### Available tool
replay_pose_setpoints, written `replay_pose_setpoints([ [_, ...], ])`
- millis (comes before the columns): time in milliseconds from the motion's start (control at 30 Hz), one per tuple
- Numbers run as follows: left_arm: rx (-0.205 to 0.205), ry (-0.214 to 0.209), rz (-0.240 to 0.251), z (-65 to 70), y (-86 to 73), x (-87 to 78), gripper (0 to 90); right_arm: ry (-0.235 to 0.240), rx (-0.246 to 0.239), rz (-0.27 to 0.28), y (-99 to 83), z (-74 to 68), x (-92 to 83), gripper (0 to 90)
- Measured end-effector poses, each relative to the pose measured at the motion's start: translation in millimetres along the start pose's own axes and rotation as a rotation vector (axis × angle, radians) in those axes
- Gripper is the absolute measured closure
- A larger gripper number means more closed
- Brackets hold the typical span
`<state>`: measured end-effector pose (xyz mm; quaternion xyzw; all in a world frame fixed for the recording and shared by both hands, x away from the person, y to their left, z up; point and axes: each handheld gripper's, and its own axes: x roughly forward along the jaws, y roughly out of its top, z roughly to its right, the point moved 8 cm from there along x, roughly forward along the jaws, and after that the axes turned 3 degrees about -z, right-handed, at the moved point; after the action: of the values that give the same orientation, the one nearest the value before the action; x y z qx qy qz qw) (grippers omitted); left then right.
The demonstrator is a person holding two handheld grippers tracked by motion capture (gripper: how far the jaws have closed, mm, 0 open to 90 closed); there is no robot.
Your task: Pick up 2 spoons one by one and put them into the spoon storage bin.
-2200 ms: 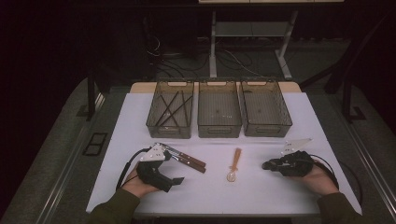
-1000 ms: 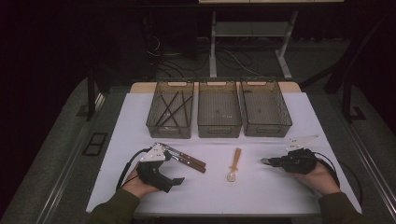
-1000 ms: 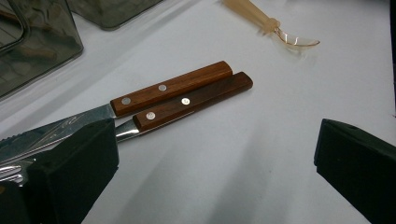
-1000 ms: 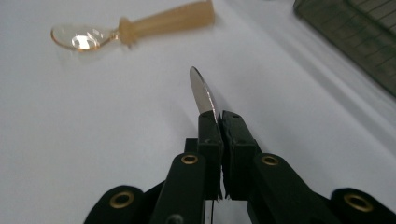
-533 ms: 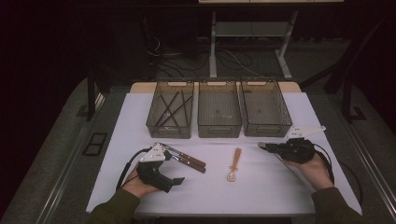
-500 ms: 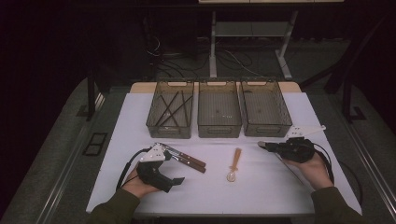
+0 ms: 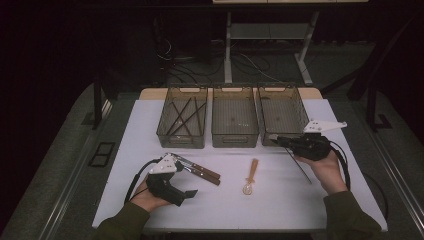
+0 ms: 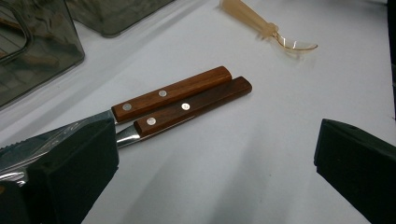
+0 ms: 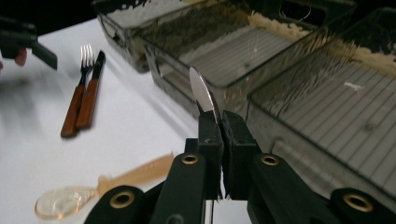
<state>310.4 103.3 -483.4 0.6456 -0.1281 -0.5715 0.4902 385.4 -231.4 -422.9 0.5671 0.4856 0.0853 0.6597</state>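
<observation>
The right gripper (image 7: 280, 140) has come up off the table (image 7: 350, 200) and forward since a second ago, and it now hangs just in front of the right-hand bin (image 7: 281, 114), jaws clamped on a slim metal knife (image 9: 201, 93). In the right gripper view the blade sticks up between the closed jaws toward the bins; in the high view its handle trails down and back past the hand as a thin dark line. That lift suggests the knife is on its way into a bin, most likely the right-hand or the middle bin (image 7: 235, 120), both of which look bare inside (the left bin (image 7: 182, 117) already holds several dark sticks). The bin's near wall is the edge to mind: the blade tip sits near it and looks not yet above the rim, so more height seems needed before going forward. Above the bins there is open room. The left gripper (image 7: 175, 192) rests near the table's front edge with its jaws standing wide and nothing between them, just beside two wooden-handled pieces (image 8: 182, 102), a fork and a knife lying side by side and touching. A pale plastic spoon (image 7: 250, 176) lies between the two hands, well apart from both.
</observation>
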Motion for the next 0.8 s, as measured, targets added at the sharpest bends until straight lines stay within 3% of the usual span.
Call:
replay_pose_setpoints([
  [800, 0.004, 0.009, 0.004, 0.4, -0.3, 2.2, 0.0, -0.061, 0.041, 0.09, 80.5, 8.2, 40.1, 86.7],
])
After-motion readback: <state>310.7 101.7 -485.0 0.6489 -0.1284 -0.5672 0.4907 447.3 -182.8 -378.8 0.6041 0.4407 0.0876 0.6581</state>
